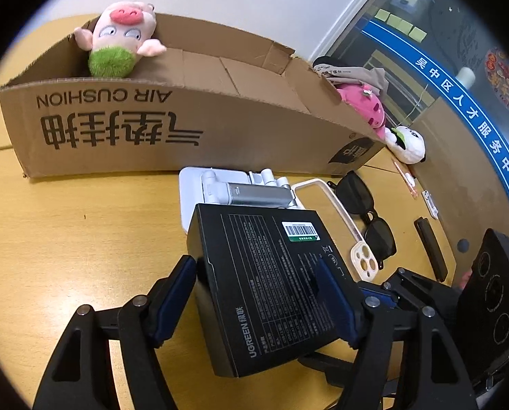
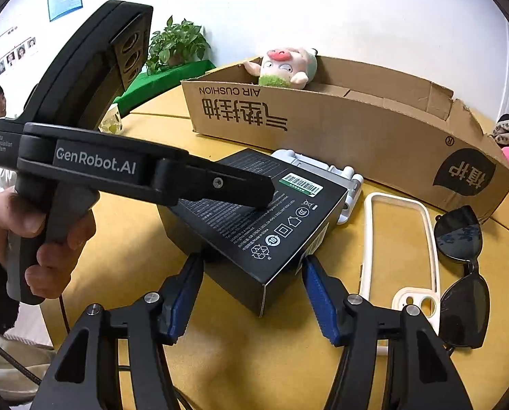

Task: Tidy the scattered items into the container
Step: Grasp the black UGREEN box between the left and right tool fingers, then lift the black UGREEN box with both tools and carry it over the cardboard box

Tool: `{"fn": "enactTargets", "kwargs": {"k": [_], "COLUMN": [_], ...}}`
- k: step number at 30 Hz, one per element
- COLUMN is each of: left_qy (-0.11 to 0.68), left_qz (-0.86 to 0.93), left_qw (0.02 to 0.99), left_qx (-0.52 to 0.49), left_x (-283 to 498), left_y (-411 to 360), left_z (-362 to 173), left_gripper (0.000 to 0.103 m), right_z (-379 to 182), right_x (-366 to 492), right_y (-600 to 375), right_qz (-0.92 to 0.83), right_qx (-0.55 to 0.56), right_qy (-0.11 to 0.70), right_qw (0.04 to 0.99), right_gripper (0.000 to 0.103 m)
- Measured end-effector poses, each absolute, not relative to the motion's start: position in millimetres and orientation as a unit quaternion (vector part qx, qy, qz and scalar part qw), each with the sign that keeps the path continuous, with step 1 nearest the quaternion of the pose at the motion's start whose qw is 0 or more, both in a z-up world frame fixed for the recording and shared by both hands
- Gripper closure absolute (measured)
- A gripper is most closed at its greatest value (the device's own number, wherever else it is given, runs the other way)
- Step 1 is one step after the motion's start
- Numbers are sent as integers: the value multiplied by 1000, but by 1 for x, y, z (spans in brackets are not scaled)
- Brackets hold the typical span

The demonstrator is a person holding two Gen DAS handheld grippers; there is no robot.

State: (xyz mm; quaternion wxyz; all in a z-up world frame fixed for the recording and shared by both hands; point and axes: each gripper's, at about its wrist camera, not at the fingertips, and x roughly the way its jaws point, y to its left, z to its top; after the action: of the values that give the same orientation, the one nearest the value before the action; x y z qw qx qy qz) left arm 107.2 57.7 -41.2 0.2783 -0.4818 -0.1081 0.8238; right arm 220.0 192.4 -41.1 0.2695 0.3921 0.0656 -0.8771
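The left hand-held gripper [image 1: 258, 302] squeezes the black box [image 1: 264, 283], tipped just above the surface [image 1: 83, 239] near the cardboard box [image 1: 186, 136], the right hand-held gripper [image 2: 251, 294] is spread apart, and the tilted box may slip out and hit the phone stand [image 1: 241, 191]

Cardboard box [image 1: 186, 130] interior lies open beside the pig plush [image 1: 119, 39].

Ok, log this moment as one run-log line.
left gripper: shut on black box | right gripper: open, beside box | cardboard box: holds pig plush | sunglasses: on table
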Motion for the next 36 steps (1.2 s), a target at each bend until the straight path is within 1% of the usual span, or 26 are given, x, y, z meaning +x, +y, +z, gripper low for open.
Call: {"fn": "enactTargets", "kwargs": {"k": [3,5,7,9,10,12,14,18,24,28,36], "left_qy": [-97,-103,-108,-112,-113,-115,-119,-121,-108,-102,-61], "left_qz": [821,819,819,821,824,828,832,847,873,887,913], "left_qw": [275,279,278,273,268,262,256,253,253,259,264], "left_qx": [-491,-491,-490,-488,-487,-483,-477,-453,-403,-369,-304], "left_x": [109,113,116,118,119,122,125,131,132,123,93], "left_y": [59,59,59,57,56,53,51,48,51,53,65], "left_z": [-47,-49,-50,-50,-50,-48,-44,-24,21,54,117], "left_gripper": [36,36,36,36,36,36,36,36,36,36,36], "right_z": [-49,-55,-57,-56,-56,-54,-52,-39,-1,29,86], "right_x": [224,223,225,227,227,229,232,236,237,228,193], "right_y": [194,196,198,197,196,195,193,190,189,190,192], "right_qz": [-871,-869,-874,-876,-876,-878,-882,-894,-915,-927,-943], "right_qx": [406,412,405,398,395,389,382,355,304,270,213], "right_qy": [61,50,42,47,51,58,63,66,69,75,90], "right_qw": [270,270,267,269,270,272,270,266,257,251,238], "right_gripper": [35,24,19,20,25,30,33,33,33,33,33]}}
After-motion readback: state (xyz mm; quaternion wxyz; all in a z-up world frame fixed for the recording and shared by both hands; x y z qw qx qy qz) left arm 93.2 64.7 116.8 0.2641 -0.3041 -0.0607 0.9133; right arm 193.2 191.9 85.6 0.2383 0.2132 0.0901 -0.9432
